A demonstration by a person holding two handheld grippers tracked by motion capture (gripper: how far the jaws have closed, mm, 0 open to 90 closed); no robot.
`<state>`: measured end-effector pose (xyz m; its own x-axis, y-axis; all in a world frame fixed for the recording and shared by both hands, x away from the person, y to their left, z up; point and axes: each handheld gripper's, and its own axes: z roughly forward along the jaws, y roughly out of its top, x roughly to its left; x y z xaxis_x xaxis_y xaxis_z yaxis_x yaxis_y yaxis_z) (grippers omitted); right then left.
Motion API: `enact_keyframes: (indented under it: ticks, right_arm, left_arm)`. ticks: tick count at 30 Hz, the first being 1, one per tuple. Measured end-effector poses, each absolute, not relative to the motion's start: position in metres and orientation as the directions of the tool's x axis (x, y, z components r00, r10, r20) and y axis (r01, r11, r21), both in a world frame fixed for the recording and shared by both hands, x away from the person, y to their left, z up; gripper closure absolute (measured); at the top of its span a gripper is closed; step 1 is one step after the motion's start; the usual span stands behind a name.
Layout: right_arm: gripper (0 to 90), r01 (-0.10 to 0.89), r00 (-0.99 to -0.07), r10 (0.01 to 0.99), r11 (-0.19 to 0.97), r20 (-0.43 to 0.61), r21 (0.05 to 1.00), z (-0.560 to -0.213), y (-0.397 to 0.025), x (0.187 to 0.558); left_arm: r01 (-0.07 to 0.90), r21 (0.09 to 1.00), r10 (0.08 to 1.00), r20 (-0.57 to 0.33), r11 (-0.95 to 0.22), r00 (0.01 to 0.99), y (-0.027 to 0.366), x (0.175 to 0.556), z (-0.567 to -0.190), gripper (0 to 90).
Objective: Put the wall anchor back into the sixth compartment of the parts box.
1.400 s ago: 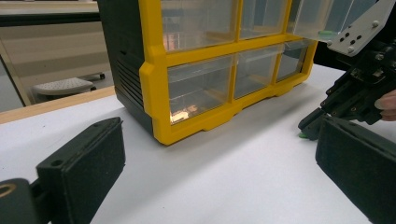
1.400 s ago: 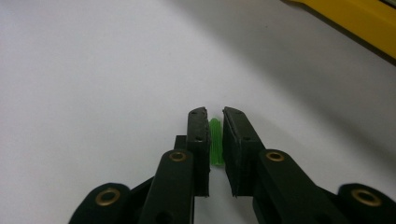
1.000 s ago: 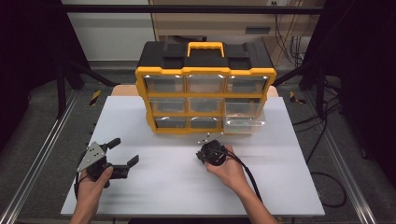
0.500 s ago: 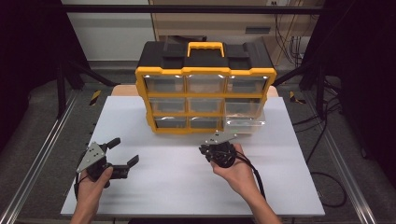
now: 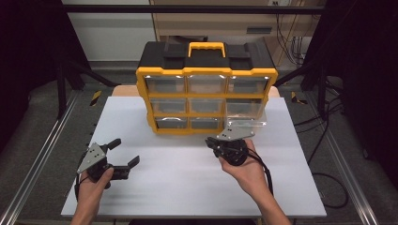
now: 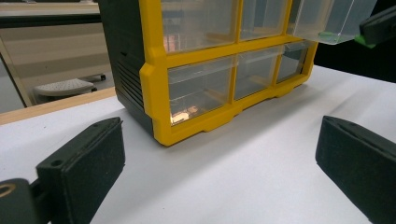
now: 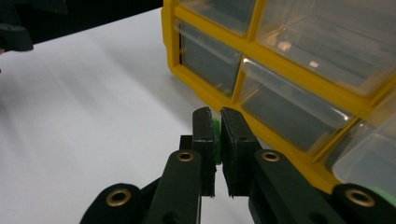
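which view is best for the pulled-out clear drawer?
High view: the pulled-out drawer shows whole, jutting from the organizer's right column. The left gripper view catches its underside and front corner; the right gripper view shows a blurred corner.

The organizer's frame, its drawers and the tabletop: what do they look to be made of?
The organizer frame looks like moulded plastic, glossy yellow, with a black matte top and handle. The drawers seem clear, thin plastic: you see through them, and they catch reflections. The tabletop is a smooth white matte sheet, probably laminate or plastic; the pictures leave it open.

Yellow-framed drawer cabinet [image 5: 206, 89] stands upright, middle-right clear drawer [image 5: 246, 111] pulled out.
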<state>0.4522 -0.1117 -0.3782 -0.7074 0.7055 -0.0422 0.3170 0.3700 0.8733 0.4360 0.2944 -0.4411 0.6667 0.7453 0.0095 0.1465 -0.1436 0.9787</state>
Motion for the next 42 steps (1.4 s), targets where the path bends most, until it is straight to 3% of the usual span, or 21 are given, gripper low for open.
enact_keyframes:
  ticks: [18, 42]
  right_arm:
    - [84.9, 0.28, -0.664, 0.748, 0.272, -0.019, 0.921, -0.324, -0.138, 0.459]
    - [84.9, 0.274, -0.594, 0.804, 0.205, -0.002, 0.94, -0.291, -0.178, 0.477]
  left_arm:
    - [0.149, 0.98, 0.75, -0.002, -0.129, 0.661, 0.297, 0.435, -0.442, 1.6]
    - [0.143, 0.98, 0.749, 0.009, -0.138, 0.662, 0.296, 0.435, -0.44, 1.6]
